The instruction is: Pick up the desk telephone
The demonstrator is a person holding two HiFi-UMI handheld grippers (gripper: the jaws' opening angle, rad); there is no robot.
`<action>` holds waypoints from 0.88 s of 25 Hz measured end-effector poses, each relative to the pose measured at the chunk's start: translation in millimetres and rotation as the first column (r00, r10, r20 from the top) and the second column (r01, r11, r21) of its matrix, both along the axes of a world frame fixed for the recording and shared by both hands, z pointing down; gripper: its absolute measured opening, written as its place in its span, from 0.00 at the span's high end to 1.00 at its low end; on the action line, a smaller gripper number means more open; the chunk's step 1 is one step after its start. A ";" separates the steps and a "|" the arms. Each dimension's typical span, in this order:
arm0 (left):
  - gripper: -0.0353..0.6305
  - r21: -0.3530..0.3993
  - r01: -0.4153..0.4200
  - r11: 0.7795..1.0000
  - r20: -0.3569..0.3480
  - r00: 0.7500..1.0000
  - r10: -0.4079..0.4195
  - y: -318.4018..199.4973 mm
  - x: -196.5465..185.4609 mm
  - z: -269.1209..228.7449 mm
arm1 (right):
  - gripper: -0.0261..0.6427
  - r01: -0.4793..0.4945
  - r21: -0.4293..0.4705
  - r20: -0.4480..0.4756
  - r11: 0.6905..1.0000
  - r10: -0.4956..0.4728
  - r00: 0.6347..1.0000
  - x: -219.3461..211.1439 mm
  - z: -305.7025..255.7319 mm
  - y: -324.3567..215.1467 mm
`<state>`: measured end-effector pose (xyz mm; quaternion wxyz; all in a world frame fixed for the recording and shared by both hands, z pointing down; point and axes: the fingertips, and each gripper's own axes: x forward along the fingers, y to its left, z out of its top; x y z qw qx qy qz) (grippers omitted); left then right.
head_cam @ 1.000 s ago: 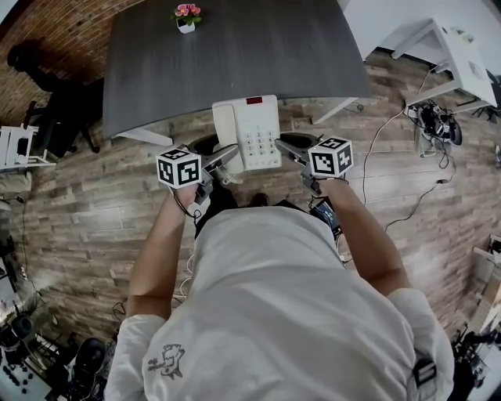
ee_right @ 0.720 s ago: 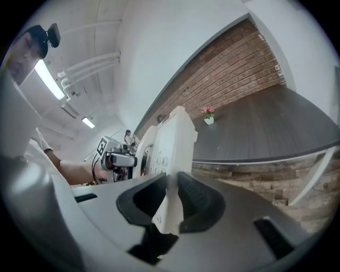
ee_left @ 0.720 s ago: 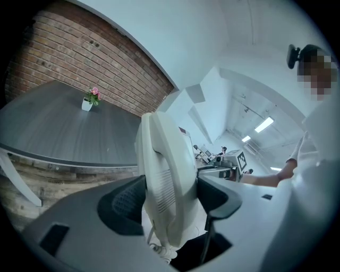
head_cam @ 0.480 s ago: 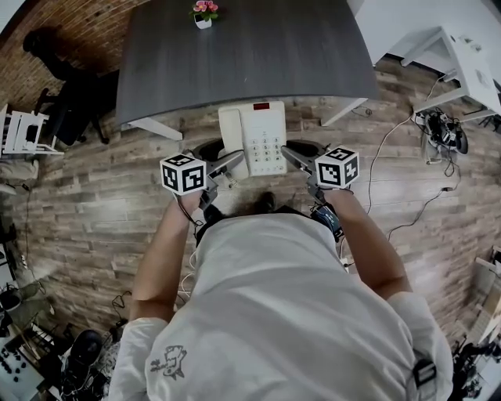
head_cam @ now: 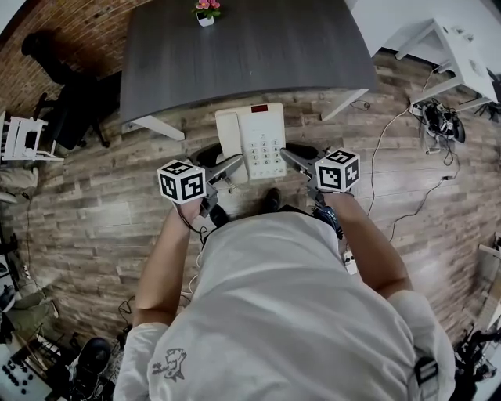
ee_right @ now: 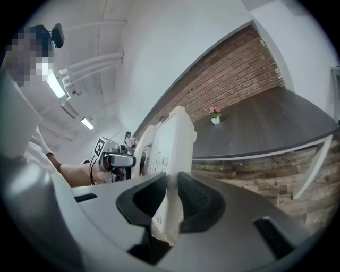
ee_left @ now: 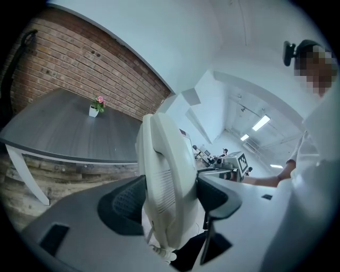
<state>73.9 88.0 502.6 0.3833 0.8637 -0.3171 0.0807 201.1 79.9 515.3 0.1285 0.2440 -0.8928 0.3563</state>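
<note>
The white desk telephone [head_cam: 251, 141] hangs in the air between my two grippers, in front of the dark grey table [head_cam: 243, 55] and off its top. My left gripper [head_cam: 235, 163] is shut on the phone's handset side [ee_left: 162, 180], jaws spread wide around it. My right gripper [head_cam: 288, 155] is shut on the thin right edge of the phone's body [ee_right: 169, 159]. The keypad [head_cam: 264, 149] faces up in the head view. In each gripper view the other gripper shows beyond the phone. A coiled cord end [ee_left: 159, 254] hangs below the handset.
A small pot of pink flowers [head_cam: 206, 11] stands at the table's far edge. A dark chair [head_cam: 66, 110] is left of the table, a white table [head_cam: 450, 47] with cables on the floor at right. Wood plank floor [head_cam: 102, 211] lies below.
Both grippers have drawn back from the table toward the person with the phone held between them; it now sits farther from the table edge.
</note>
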 end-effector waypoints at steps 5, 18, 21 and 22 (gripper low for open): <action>0.47 0.011 -0.013 1.000 -0.004 1.000 0.013 23.6 -23.1 -10.4 | 0.84 -0.017 0.020 0.005 1.000 0.017 1.000 -22.7 -9.7 27.2; 0.47 0.020 -0.022 1.000 -0.019 1.000 0.022 37.4 -58.1 -24.7 | 0.84 -0.044 0.039 0.009 0.998 0.043 0.999 -57.1 -23.6 45.3; 0.47 0.020 -0.022 1.000 -0.022 1.000 0.022 35.2 -62.4 -25.4 | 0.84 -0.046 0.041 0.009 0.998 0.045 0.999 -61.3 -25.0 43.5; 0.47 0.021 -0.023 1.000 -0.022 1.000 0.023 34.5 -63.8 -25.6 | 0.84 -0.046 0.042 0.008 0.998 0.045 0.999 -62.6 -25.3 42.8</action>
